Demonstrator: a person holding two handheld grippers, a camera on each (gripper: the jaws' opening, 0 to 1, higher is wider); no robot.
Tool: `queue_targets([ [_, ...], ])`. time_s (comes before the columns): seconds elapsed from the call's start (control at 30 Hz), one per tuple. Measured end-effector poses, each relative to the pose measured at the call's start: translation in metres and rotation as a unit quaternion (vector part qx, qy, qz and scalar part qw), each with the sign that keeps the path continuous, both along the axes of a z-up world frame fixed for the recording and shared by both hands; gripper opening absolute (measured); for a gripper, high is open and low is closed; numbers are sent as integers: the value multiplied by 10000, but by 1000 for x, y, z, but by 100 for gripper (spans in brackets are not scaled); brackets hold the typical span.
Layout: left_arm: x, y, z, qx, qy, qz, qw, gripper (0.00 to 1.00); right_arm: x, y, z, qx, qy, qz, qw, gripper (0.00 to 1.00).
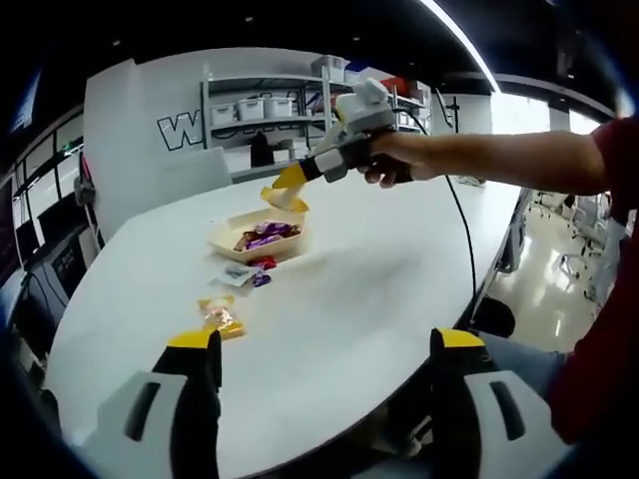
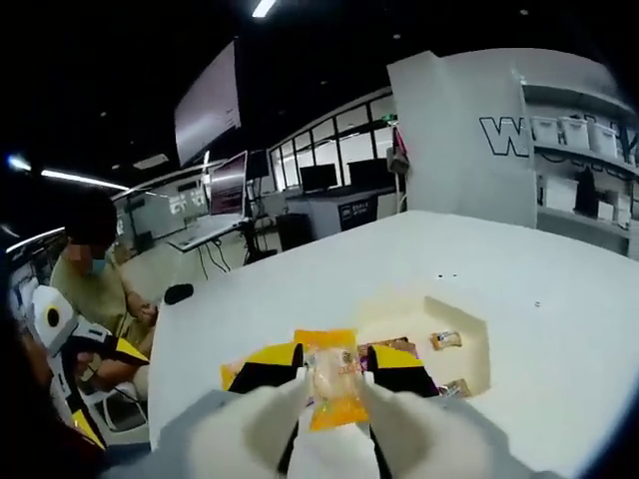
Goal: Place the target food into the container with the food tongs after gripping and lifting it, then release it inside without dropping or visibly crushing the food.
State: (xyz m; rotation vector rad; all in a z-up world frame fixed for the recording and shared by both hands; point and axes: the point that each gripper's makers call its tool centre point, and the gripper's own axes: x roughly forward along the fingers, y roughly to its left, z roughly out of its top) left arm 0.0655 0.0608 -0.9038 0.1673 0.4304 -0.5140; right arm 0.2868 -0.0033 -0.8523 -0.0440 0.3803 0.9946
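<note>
In the left gripper view a shallow beige container (image 1: 228,236) sits on the white table (image 1: 379,269) and holds several purple-wrapped sweets (image 1: 264,237). Just above its far edge hangs my right gripper (image 1: 288,188), shut on an orange-wrapped snack (image 1: 286,199) and held by a person's hand. My left gripper (image 1: 326,344) is open and empty, low over the table's near side. In the right gripper view my right gripper (image 2: 334,361) pinches the orange snack (image 2: 336,397) over the container (image 2: 419,314), where one small wrapped sweet (image 2: 446,339) lies.
On the table, nearer than the container, lie a yellow-wrapped snack (image 1: 220,318), a white packet (image 1: 237,272) and small red and purple sweets (image 1: 263,265). A cable (image 1: 461,230) runs off the table's right edge. A seated person (image 2: 92,284) is beyond the table's far corner.
</note>
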Motion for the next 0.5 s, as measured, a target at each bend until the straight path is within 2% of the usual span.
queue_targets([
  [0.1, 1, 2, 1, 16, -9, 13, 10000, 84, 6, -1, 4, 23, -54, -90, 9999, 20],
  [0.17, 2, 3, 2, -5, -18, 14, 10000, 84, 14, -4, 8, -4, -193, -252, 9995, 20],
  [0.27, 2, 3, 2, 13, -21, 12, 10000, 84, 21, -3, 14, 116, -179, -315, 9993, 20],
  [0.5, 3, 8, -1, 2, 1, 62, 10000, 84, 33, 3, 20, 0, -353, -380, 9987, 20],
])
